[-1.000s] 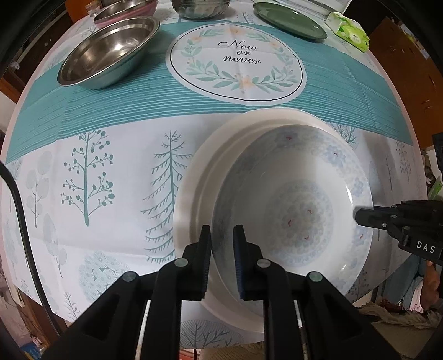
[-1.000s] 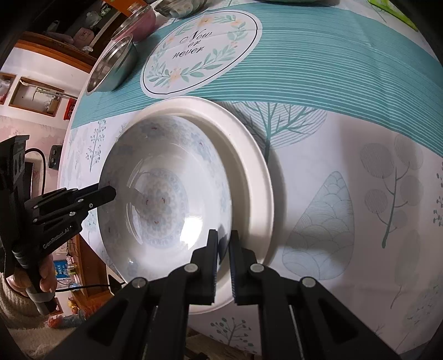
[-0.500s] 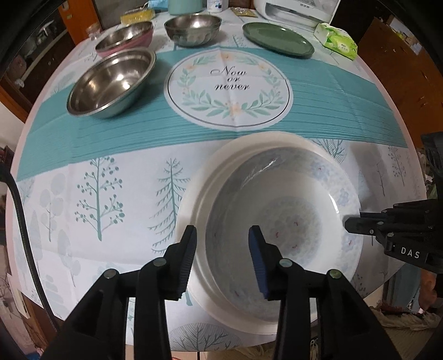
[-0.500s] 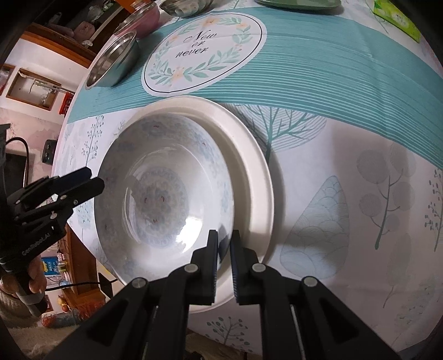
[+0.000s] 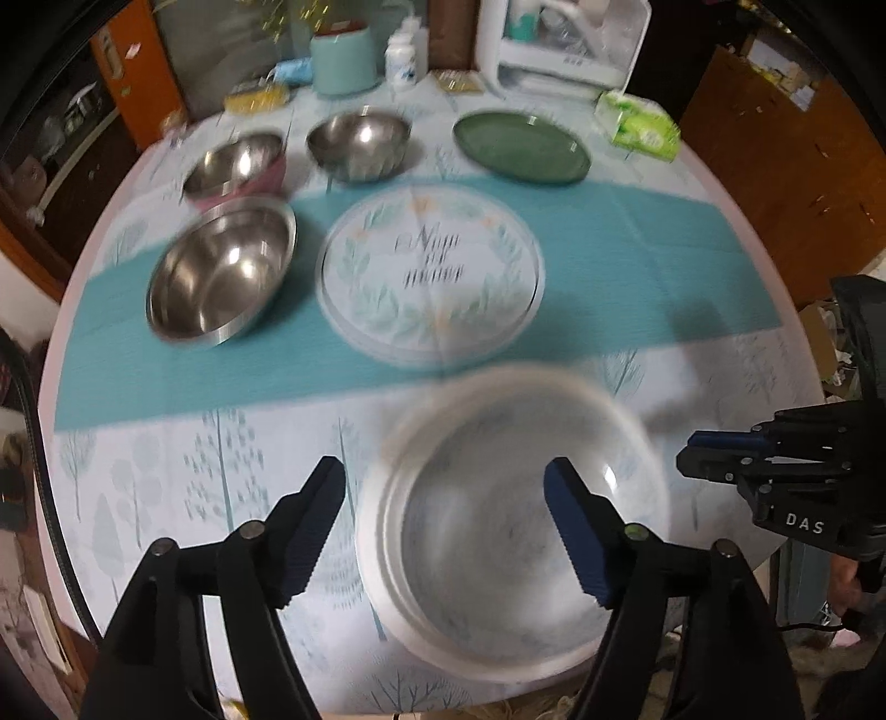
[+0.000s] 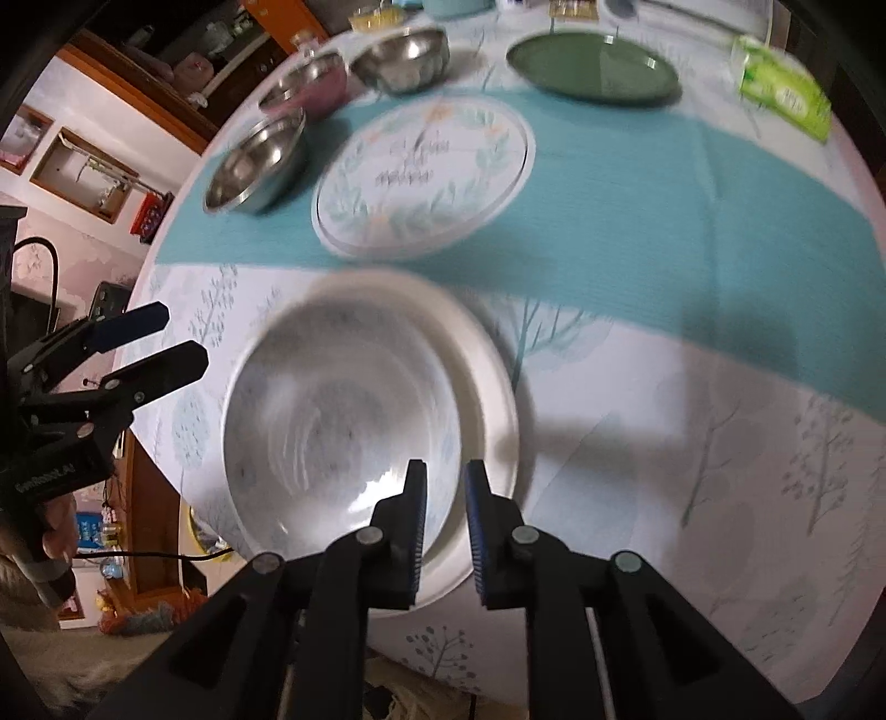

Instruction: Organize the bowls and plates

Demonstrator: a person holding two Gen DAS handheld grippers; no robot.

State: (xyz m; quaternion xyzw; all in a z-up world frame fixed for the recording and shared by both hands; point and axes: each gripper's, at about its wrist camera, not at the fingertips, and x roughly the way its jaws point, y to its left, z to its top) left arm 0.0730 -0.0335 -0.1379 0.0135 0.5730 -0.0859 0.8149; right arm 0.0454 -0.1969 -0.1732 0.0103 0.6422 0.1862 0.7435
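A white patterned bowl sits in a wider white plate at the table's near edge. My left gripper is open wide, raised above and behind the bowl, holding nothing. My right gripper is open a little, its jaws above the bowl's near rim, apart from it. Each gripper shows in the other's view: the right one and the left one. Far across stand a large steel bowl, a pink-sided steel bowl, a small steel bowl and a green plate.
The round table has a teal and white cloth with a printed wreath circle. A green tissue pack, a teal cup, a white bottle and a white appliance stand at the far edge.
Both grippers let go of the bowl's rim and drew back and up. The left jaws opened wide, the right opened slightly. The bowl now rests in the plate.
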